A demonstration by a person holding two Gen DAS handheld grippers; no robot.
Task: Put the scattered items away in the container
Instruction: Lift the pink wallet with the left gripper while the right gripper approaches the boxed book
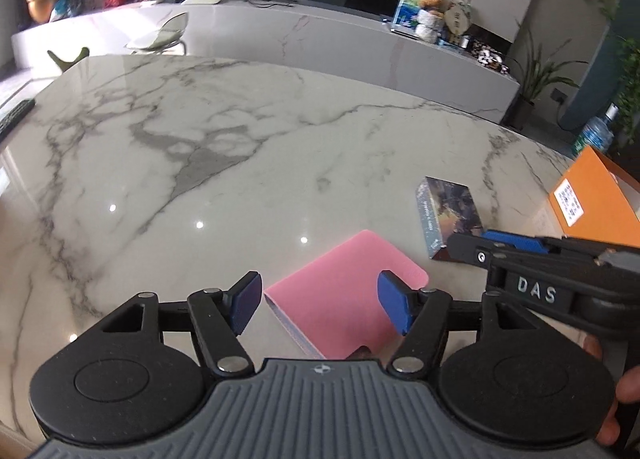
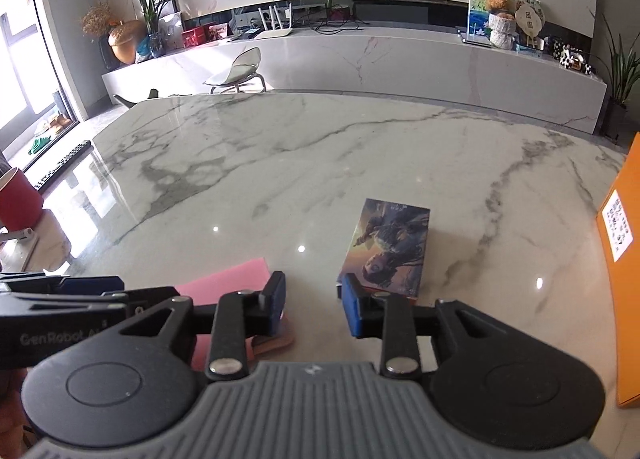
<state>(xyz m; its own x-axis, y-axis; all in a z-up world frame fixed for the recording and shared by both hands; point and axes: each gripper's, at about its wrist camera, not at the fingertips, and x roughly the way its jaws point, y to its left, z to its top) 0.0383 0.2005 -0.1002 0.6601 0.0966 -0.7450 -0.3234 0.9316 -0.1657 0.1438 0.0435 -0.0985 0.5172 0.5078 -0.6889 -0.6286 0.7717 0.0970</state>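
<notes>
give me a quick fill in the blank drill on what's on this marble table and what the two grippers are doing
The flat notebook lying between the left gripper fingers is coloured ____.
The picture box rests on a tabletop made of ____.
The tall carton at the right edge is coloured ____.
The right gripper has its jaws ____, gripping nothing.

Missing words: pink; marble; orange; open

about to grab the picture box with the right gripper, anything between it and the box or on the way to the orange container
Nothing visible. The right gripper stands open just short of the picture box, bare marble between them. From the box to the orange container the table shows only bare surface.
</notes>
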